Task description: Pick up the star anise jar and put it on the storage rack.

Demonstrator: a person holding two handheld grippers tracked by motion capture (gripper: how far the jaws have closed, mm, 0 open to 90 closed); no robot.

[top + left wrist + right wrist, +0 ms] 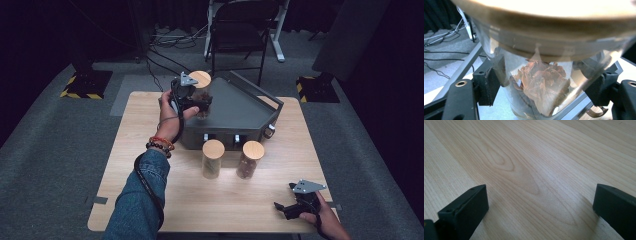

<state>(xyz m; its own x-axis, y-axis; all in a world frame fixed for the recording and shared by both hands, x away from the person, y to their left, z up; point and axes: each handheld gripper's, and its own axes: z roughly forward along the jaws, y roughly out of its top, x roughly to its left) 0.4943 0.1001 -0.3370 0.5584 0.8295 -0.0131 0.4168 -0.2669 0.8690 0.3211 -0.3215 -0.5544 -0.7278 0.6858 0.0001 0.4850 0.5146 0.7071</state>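
We have the left tool (200, 106) clamped on a glass jar (541, 92) with a wooden lid (200, 78), holding it over the near-left corner of the grey tray (240, 107). The right tool (286, 210) rests wide open and empty on the bench (150, 200). We should keep the jar upright, lower it slowly onto the tray floor clear of the rim, and release only once it stands firm.

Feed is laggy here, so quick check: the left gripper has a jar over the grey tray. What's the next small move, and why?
Probably lower the jar onto the grey tray before releasing: the left gripper is shut on its glass body over the tray's left part. The right gripper rests open on the table.
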